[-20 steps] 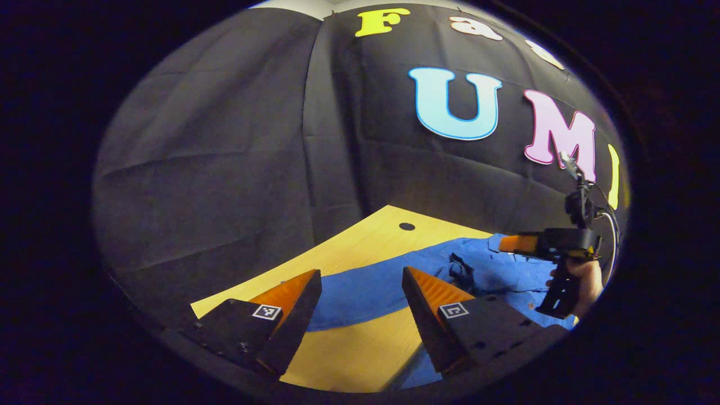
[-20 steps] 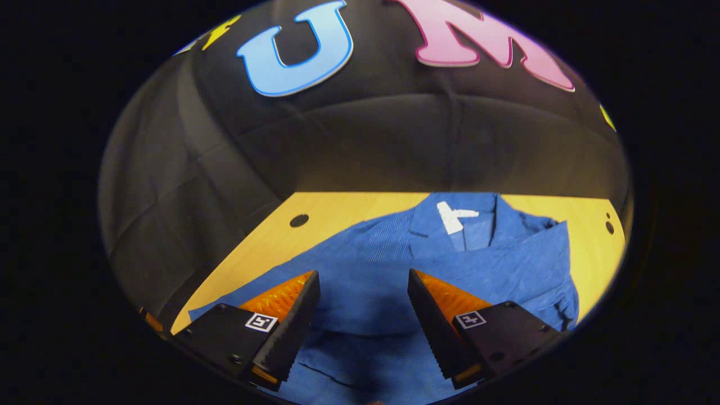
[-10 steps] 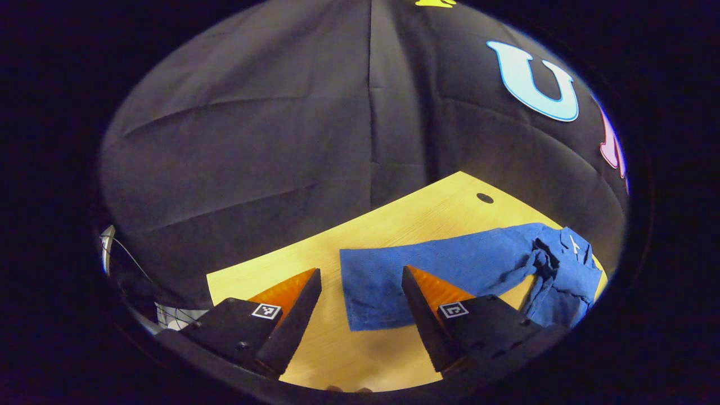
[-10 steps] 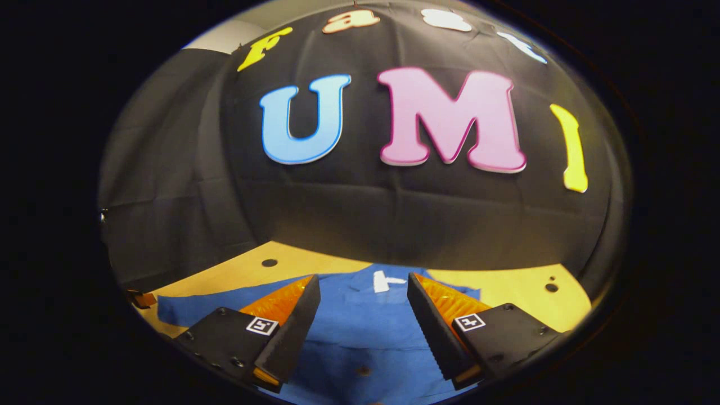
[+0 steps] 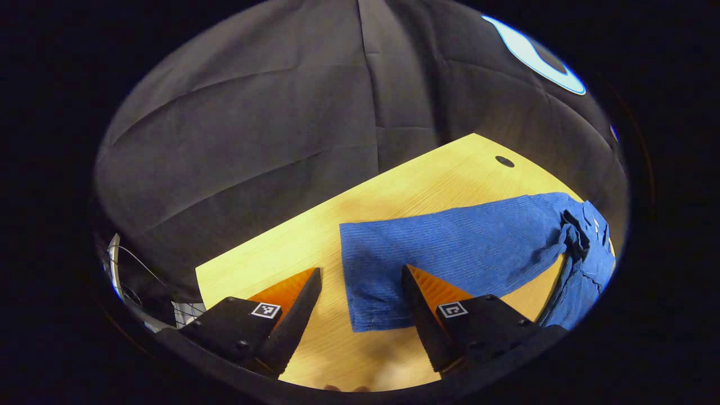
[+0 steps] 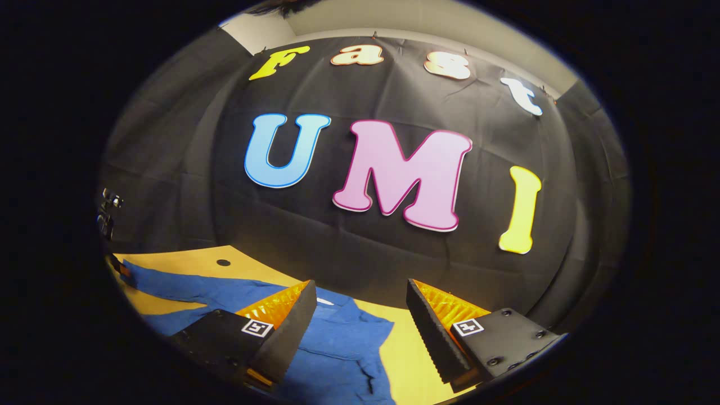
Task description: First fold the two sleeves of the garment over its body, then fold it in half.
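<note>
Sleeve [image 5: 450, 247] is laid flat on table [image 5: 315, 236], its cuff edge betw. wide-spread fingers of left gripper [image 5: 360, 292]; right gripper [image 6: 360, 306] is held wide, w/ nothing gripped

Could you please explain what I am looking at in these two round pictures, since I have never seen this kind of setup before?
A person holds a two-finger gripper in each hand, and a fisheye camera rides on each one, looking forward along its fingers. One picture is the left gripper view, the other the right gripper view; the two wedges at the bottom of each are that gripper's own fingers.

In the left gripper view, the left gripper is open above a wooden table, with a blue shirt lying there and one sleeve stretched flat toward it. The cuff end lies between the fingers, not gripped.

In the right gripper view, the right gripper is also open and holds nothing, pointing mostly at the booth wall.
</note>
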Demonstrator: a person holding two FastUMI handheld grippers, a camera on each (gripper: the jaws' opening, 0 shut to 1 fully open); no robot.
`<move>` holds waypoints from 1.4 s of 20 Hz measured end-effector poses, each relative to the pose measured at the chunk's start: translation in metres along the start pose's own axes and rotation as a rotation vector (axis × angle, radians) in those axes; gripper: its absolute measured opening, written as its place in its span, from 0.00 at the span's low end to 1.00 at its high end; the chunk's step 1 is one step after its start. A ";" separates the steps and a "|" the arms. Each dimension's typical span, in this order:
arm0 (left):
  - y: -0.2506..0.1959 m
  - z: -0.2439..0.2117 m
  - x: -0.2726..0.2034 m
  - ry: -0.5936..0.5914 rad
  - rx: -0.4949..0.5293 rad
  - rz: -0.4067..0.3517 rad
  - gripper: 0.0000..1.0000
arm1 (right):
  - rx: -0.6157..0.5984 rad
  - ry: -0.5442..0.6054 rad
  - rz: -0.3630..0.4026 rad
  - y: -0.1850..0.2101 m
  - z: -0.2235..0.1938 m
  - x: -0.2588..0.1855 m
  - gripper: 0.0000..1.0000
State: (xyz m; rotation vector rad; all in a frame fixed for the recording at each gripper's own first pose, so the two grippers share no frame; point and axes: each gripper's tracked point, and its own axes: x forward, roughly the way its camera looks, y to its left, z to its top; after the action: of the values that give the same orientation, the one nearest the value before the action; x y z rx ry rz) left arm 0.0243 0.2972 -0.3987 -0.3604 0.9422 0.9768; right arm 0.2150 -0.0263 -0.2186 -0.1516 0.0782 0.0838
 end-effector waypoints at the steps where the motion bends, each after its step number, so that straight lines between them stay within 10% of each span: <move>1: -0.001 0.000 0.001 0.004 0.008 -0.006 0.84 | 0.007 0.003 -0.006 -0.003 0.000 -0.004 0.97; 5: -0.011 0.007 -0.001 0.071 0.029 -0.040 0.76 | 0.025 0.046 -0.025 -0.015 -0.014 -0.013 1.00; 11: -0.042 0.013 0.005 0.063 0.069 -0.127 0.04 | 0.023 0.076 -0.020 -0.019 -0.030 -0.017 1.00; 20: -0.088 0.042 -0.023 -0.030 0.032 -0.227 0.00 | 0.040 0.130 -0.070 -0.043 -0.058 -0.016 0.97; 28: -0.249 0.097 -0.119 -0.235 0.130 -0.532 0.00 | 0.026 0.160 -0.113 -0.071 -0.074 -0.022 1.00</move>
State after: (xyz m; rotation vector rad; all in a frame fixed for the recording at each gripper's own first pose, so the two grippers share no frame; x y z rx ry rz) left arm 0.2546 0.1598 -0.2806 -0.3529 0.6425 0.4556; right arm 0.1938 -0.1091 -0.2792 -0.1364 0.2297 -0.0426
